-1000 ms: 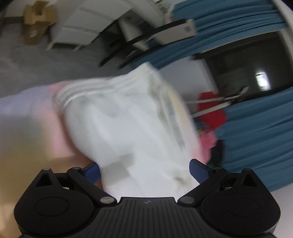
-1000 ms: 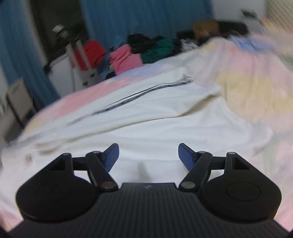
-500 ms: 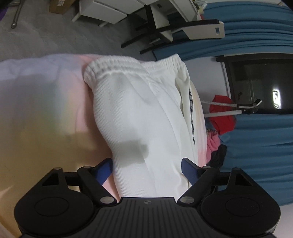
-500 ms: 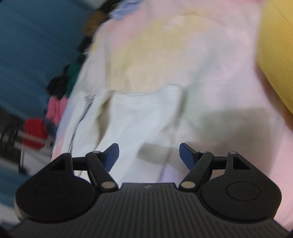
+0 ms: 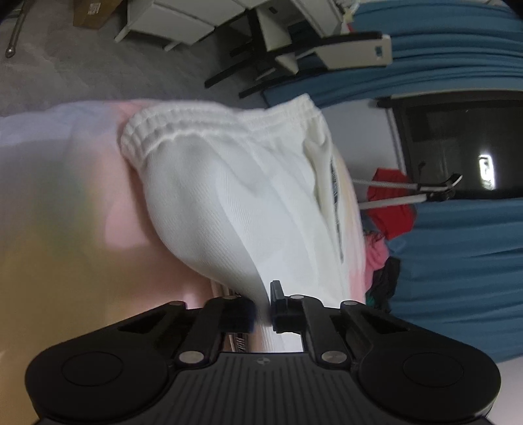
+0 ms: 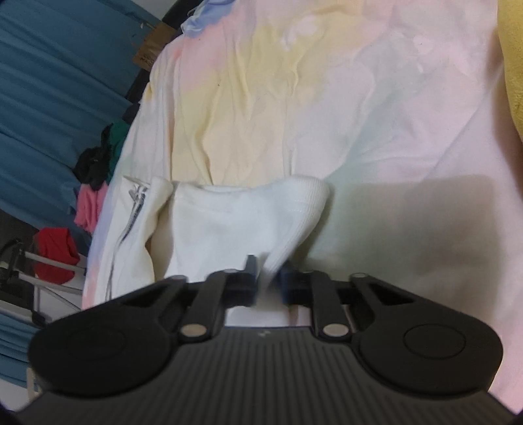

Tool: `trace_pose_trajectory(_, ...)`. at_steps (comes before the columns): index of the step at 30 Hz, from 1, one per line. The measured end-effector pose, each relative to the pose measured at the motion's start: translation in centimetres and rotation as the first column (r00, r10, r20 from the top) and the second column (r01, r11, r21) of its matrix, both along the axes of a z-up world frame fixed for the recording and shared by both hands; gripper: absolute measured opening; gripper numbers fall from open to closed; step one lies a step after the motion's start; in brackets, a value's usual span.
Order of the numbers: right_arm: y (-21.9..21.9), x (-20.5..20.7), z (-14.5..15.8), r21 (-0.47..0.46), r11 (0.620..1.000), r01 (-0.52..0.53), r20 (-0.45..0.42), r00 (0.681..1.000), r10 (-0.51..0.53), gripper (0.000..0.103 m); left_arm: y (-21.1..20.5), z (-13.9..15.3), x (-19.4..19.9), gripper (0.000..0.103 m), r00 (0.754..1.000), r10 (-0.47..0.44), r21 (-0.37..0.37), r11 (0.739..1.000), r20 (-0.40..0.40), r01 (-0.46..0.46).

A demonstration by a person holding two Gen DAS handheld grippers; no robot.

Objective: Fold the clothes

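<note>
White ribbed trousers (image 5: 235, 196) with an elastic waistband lie on a pastel bedsheet (image 5: 59, 202). My left gripper (image 5: 261, 310) is shut on a fold of their fabric, which bulges up from the jaws toward the waistband. In the right wrist view the hem end of the white trousers (image 6: 235, 219) is bunched, with a dark side stripe at its left. My right gripper (image 6: 268, 281) is shut on that cloth, pinched between the pads.
The pastel bedsheet (image 6: 327, 98) spreads wide ahead of the right gripper. A yellow cushion (image 6: 513, 65) sits at the right edge. A pile of red, pink and dark clothes (image 6: 88, 196) lies by blue curtains (image 5: 457, 245). White furniture (image 5: 170, 23) stands on the floor beyond the bed.
Both grippers went from wide open to shut on the white trousers. The right one rolled and swung down onto the hem end; the left sank slightly onto the fabric.
</note>
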State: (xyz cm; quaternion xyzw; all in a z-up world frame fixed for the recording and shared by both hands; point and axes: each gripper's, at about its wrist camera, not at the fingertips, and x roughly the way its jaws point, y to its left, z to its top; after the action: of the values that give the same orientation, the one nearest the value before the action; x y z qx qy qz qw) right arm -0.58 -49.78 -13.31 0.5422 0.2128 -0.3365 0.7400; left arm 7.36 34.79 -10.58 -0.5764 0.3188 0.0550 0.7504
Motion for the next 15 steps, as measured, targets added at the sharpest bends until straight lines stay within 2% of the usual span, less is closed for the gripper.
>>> trace_pose_trajectory(1, 0.0, -0.2, 0.1, -0.01, 1.0, 0.003, 0.01, 1.0, -0.003, 0.009, -0.1, 0.6, -0.2, 0.004, 1.0, 0.006, 0.024, 1.0, 0.021, -0.007)
trace_pose_trajectory(5, 1.1, -1.3, 3.3, -0.183, 0.982, 0.041, 0.07, 0.997, -0.028, 0.006, -0.6, 3.0, -1.6, 0.003, 0.993, 0.014, 0.099, 0.995, 0.12, -0.026)
trace_pose_trajectory(8, 2.3, -2.6, 5.4, -0.263, 0.962, 0.072, 0.134, 0.99, -0.038, 0.006, -0.5, 4.9, -2.9, 0.002, 0.981, 0.023, 0.118, 0.992, 0.195, -0.047)
trace_pose_trajectory(10, 2.5, -3.0, 6.5, -0.278, 0.957, 0.085, 0.162, 0.986, -0.04, 0.006, -0.3, 6.3, -3.4, 0.002, 0.971, 0.028, 0.132, 0.989, 0.237, -0.06)
trace_pose_trajectory(12, 2.2, -2.4, 7.8, -0.295, 0.952, 0.081, 0.177, 0.984, -0.029, 0.006, -0.4, 7.7, -2.6, 0.002, 0.967, 0.009, 0.163, 0.985, 0.253, -0.052)
trace_pose_trajectory(15, 1.2, 1.1, 10.0, -0.352, 0.934, 0.054, 0.161, 0.987, 0.003, 0.006, -1.2, 9.9, 1.5, 0.002, 0.971, -0.047, 0.257, 0.966, 0.235, -0.016)
